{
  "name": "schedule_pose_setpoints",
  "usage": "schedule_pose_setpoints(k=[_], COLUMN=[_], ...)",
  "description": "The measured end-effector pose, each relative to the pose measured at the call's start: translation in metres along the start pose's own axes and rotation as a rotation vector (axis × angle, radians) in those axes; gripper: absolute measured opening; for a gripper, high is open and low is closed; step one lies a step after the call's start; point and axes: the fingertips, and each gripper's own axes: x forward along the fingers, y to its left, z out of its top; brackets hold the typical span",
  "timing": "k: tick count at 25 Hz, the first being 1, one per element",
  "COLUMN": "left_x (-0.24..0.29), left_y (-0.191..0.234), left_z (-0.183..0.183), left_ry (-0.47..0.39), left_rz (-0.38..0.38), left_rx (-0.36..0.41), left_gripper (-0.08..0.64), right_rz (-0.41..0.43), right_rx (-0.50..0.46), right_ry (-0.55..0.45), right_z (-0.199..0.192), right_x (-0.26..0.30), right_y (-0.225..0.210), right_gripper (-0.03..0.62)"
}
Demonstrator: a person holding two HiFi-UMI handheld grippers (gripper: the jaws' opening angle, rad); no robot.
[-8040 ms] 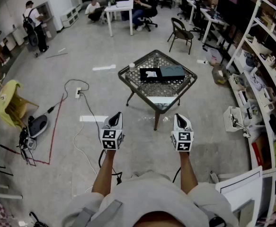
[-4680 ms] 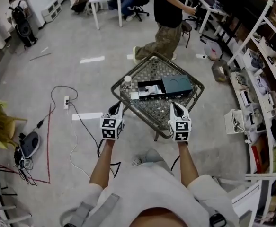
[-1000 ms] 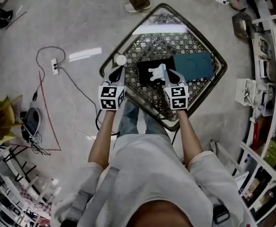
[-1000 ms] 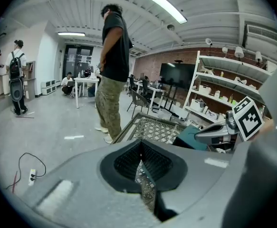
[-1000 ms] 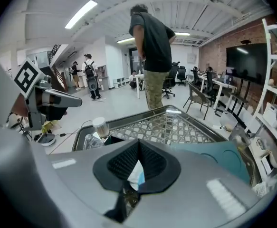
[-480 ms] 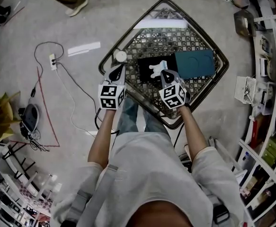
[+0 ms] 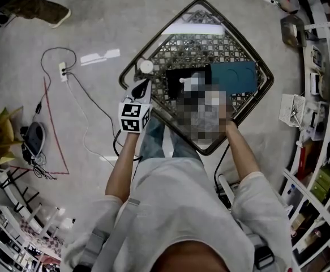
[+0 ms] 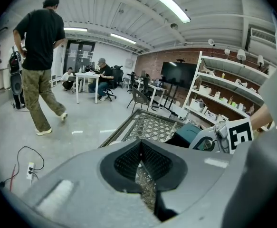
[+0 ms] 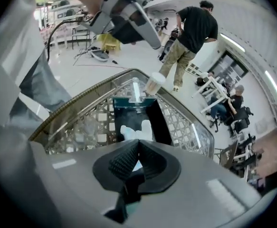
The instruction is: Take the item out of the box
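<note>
An open black box (image 7: 175,86) lies on the lattice table (image 7: 210,47), its teal lid (image 7: 237,77) beside it on the right. The white item (image 9: 136,128) rests inside the box (image 9: 153,120); a blurred patch covers much of it in the head view. My right gripper (image 9: 138,143) hovers just above the item, jaws shut with nothing between them, and the same patch hides it in the head view. My left gripper (image 7: 141,85) is shut and empty at the table's left edge, short of the box, tips closed (image 8: 139,147).
A small white cup (image 7: 146,67) stands on the table's left corner near my left gripper. A person (image 8: 39,56) walks on the floor beyond the table. A cable and power strip (image 7: 63,71) lie on the floor to the left; shelves (image 7: 323,67) line the right.
My right gripper has turned and moved forward over the open box. The left gripper has barely shifted. The walking person has moved off to the upper left.
</note>
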Motion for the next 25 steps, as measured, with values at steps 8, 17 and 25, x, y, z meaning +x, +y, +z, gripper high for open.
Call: schedule_pose_setpoints(k=[8, 17, 25], left_x=[-0.004, -0.003, -0.005], left_y=[0.003, 0.007, 0.010], left_z=[-0.008, -0.009, -0.009], left_ry=[0.006, 0.006, 0.008], left_rz=[0.010, 0.012, 0.020], left_rx=[-0.012, -0.019, -0.022], left_gripper=[0.005, 0.005, 0.005], right_rz=[0.008, 0.057, 0.091], right_rx=[-0.183, -0.131, -0.138], right_ry=[0.026, 0.046, 0.059], right_z=[0.000, -0.009, -0.007], right_x=[0.002, 0.018, 0.032], right_y=[0.001, -0.007, -0.008], right_gripper=[0.000, 0.270, 0.310])
